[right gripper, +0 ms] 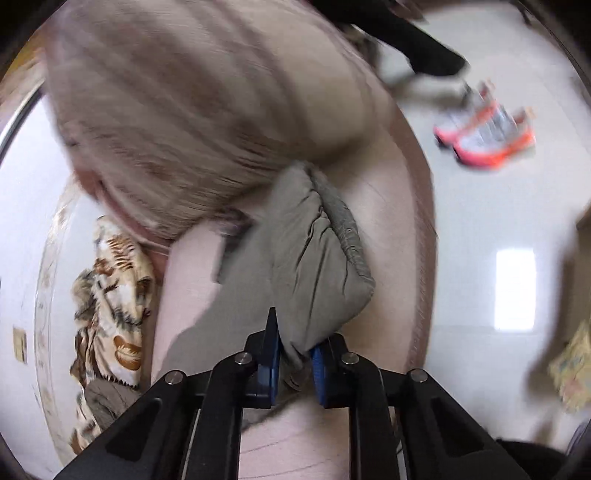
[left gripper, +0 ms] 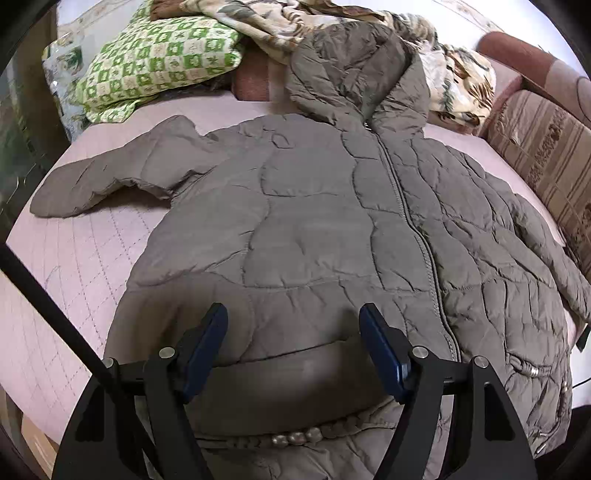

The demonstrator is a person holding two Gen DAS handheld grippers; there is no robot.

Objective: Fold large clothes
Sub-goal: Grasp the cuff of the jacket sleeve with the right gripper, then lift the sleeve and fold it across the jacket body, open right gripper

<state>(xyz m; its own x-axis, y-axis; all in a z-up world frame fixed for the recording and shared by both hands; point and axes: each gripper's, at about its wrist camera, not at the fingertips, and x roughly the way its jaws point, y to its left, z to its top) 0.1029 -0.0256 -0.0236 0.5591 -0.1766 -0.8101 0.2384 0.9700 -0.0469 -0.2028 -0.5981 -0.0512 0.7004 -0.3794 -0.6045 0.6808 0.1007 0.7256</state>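
Jacket (left gripper: 332, 221) cuff in right gripper (right gripper: 295, 347)

A green checked pillow (left gripper: 155, 66) lay at the head of the pink quilted bed (left gripper: 74, 258), beside a leaf-print blanket (left gripper: 280, 26). Blurred orange-and-white sneakers (right gripper: 484, 129) sat on the pale floor (right gripper: 480, 229).

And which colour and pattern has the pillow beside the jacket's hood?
The pillow is green and cream, in a checked pattern of small squares; the left wrist view shows it best.
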